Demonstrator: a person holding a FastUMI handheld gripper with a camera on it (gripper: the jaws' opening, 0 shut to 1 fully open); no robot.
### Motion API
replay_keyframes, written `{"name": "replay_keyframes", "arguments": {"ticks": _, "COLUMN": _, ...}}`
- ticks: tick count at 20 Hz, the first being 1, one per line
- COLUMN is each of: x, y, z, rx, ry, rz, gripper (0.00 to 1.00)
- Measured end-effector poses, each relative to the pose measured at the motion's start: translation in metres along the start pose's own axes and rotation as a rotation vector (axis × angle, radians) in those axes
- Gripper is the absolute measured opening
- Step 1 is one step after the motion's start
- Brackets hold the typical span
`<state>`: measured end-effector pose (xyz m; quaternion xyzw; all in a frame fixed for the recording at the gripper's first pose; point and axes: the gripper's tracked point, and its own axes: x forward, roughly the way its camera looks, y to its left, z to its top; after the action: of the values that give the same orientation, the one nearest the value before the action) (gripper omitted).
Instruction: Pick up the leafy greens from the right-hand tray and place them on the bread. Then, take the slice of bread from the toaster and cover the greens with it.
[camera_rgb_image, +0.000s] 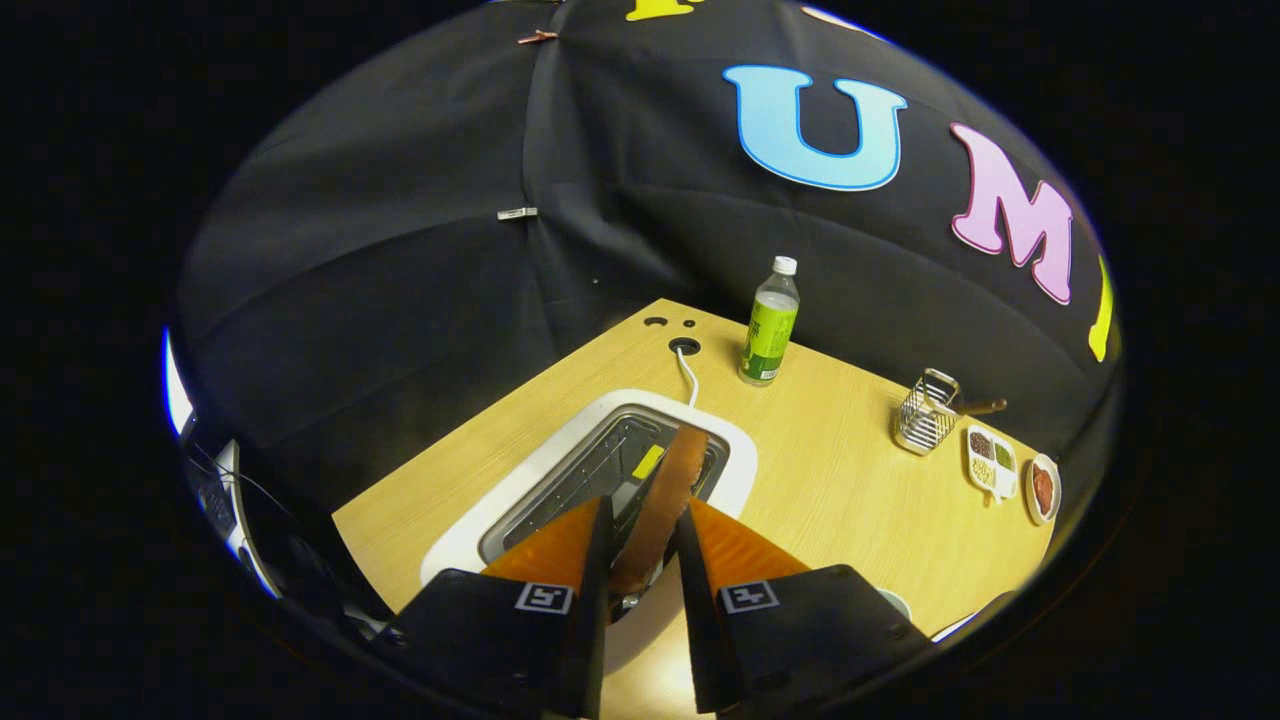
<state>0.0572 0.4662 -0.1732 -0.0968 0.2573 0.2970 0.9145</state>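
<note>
Slice of bread (668, 500) edge-on between the two fingers of the tool (642, 525), both fingers pressed to its faces — clenched on it. Slice stands over the open slot of the white toaster (735, 445), lower end hidden between the fingers. Toaster sits on the wooden worktop (850, 500), cord (688, 378) running to a hole behind. Green-labelled bottle (770, 325) upright beyond; wire basket (925, 412) and small dishes (1010, 470) off to the right

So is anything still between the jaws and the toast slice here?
No. The bread slice stands on edge in the toaster slot, and the gripper has its jaws on either side of the slice's near end, apparently pressing on it. Nothing visible sits between them. The bottle and wire rack stand well beyond.
</note>
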Motion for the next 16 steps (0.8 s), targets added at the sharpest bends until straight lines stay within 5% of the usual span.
{"name": "replay_keyframes", "arguments": {"ticks": 2, "x": -0.001, "y": 0.003, "z": 0.001, "rx": 0.019, "ry": 0.008, "rz": 0.015, "gripper": 0.25}}
{"name": "replay_keyframes", "arguments": {"ticks": 7, "x": -0.007, "y": 0.001, "z": 0.008, "rx": 0.065, "ry": 0.016, "rz": 0.043, "gripper": 0.12}}
{"name": "replay_keyframes", "arguments": {"ticks": 16, "x": -0.043, "y": -0.016, "z": 0.041, "rx": 0.161, "ry": -0.033, "rz": 0.068, "gripper": 0.12}}
